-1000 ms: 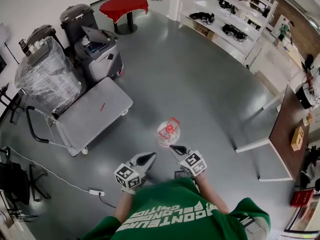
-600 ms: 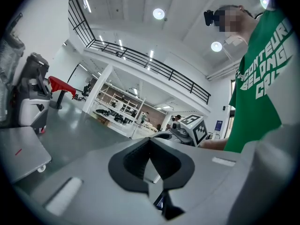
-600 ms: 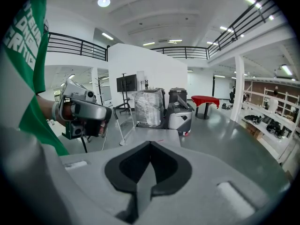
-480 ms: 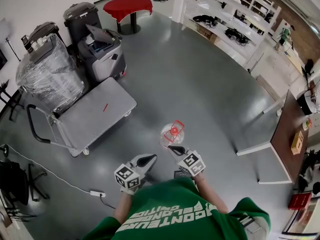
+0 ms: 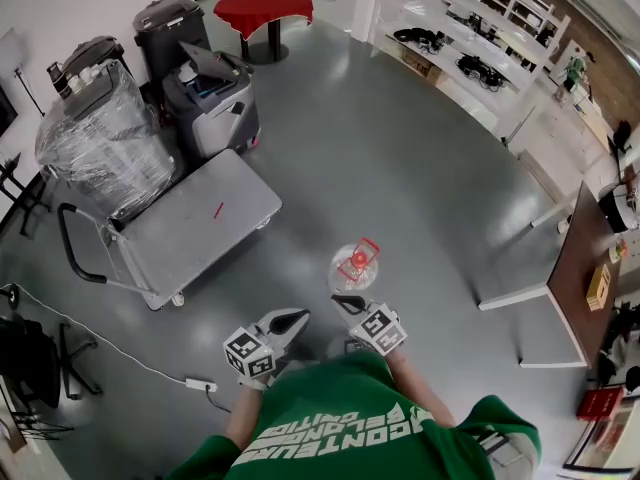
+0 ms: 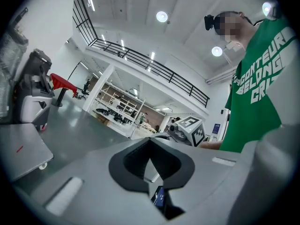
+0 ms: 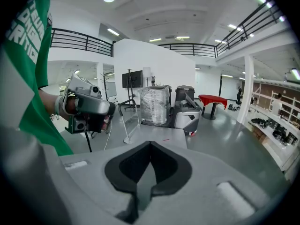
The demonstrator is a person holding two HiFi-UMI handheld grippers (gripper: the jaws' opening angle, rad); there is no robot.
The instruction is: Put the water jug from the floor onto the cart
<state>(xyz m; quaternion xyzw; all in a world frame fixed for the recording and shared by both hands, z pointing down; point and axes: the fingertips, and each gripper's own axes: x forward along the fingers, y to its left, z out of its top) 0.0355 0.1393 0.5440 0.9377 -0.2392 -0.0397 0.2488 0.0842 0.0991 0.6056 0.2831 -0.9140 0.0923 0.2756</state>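
Approach step. Left gripper (image 5: 298,316) and right gripper (image 5: 340,300) clenched, empty, just below jug (image 5: 354,268), frame centre. Next: open, grasp handle (image 5: 364,251).

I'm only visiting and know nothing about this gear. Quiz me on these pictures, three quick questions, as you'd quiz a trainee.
1. True or false: the water jug stands on the cart.
2. What lies on the cart's deck? A, a small red thing; B, a cardboard box; C, a coiled cable.
3. Fill in: the left gripper and right gripper both have their jaws ___.
Key: 1 false, it stands on the floor; 2 A; 3 shut.
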